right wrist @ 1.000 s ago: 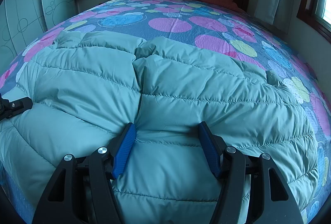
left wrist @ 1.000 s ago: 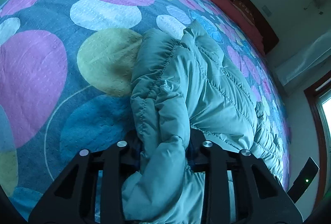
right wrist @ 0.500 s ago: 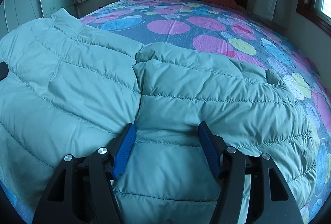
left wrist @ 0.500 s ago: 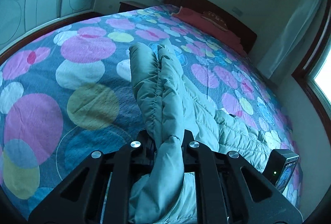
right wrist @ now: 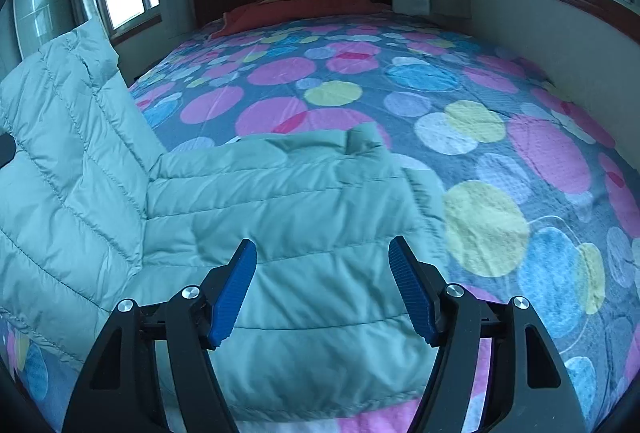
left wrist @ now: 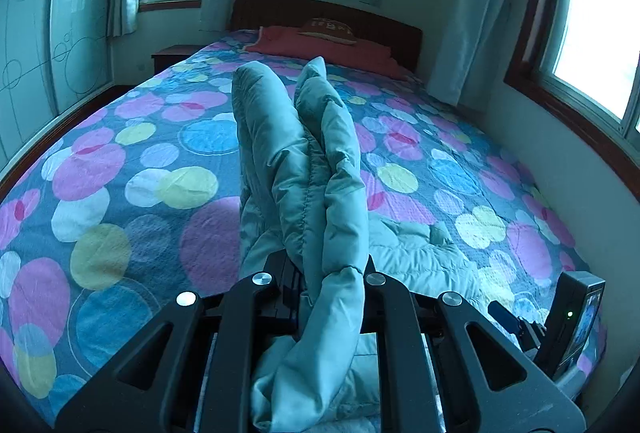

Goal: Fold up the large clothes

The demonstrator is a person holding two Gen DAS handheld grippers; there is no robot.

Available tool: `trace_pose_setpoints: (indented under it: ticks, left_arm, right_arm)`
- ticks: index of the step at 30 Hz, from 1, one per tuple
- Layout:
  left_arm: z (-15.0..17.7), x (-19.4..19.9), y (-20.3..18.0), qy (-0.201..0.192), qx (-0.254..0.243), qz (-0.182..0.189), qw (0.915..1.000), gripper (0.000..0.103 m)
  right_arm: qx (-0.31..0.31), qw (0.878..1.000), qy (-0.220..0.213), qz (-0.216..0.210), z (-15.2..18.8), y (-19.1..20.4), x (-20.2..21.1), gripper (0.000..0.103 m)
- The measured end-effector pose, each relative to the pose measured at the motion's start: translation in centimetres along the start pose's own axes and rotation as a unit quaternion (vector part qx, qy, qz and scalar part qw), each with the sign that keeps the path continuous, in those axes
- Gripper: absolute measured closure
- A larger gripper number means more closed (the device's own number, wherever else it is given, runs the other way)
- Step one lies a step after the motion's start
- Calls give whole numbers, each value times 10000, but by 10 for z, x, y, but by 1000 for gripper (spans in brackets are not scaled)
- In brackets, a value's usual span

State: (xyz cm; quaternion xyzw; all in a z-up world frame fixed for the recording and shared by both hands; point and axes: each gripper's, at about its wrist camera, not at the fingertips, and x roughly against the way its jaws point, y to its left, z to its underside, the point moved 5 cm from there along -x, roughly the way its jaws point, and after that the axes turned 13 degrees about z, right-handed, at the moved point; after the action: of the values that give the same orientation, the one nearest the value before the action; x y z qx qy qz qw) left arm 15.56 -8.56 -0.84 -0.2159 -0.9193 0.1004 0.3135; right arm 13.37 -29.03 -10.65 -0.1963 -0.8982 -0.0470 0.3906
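1. Two padded layers of the teal quilted jacket fill the centre of the left wrist view, standing up from the lower middle toward the headboard. The left gripper is clamped on this raised edge, above the spotted bedspread.
2. Right wrist view: the jacket lies across the lower left and centre on the bedspread, its left part lifted at the frame's left edge. The right gripper hovers over the flat part, jaws opening, pads clear of the fabric.
3. Judged step: folding the lifted side over. Next, carry that edge across toward the right and lay it flat.
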Motion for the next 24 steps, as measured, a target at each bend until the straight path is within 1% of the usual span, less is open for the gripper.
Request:
trace_pose_setpoints:
  ticks: [5,7,12,15,19,24]
  left_arm:
    - [14,-34,-50,310,-397,101,9987,90]
    - [22,-49,-68,446,-577,84,9973,90]
    - [49,-87,-98,859,-804,66,9930,90]
    - [66,-104,-112,1059,-947,41,9898,90]
    - [88,-122,-128,1271,-1129,-12,9854,90]
    - [105,-136,-138,1390,-1291,-51,9818,89]
  right_arm:
    - [-333,9990,93,279,8,-54,-1,35]
    - [-456,9981,153,393,12,-75,-5,35]
    - [-893,9933,413,599,27,-122,-14,35]
    - [-1123,9898,554,679,36,-144,-20,35]
    - [-1297,9864,722,708,47,-159,-28,35]
    - [-1399,9842,853,665,52,-163,-37,35]
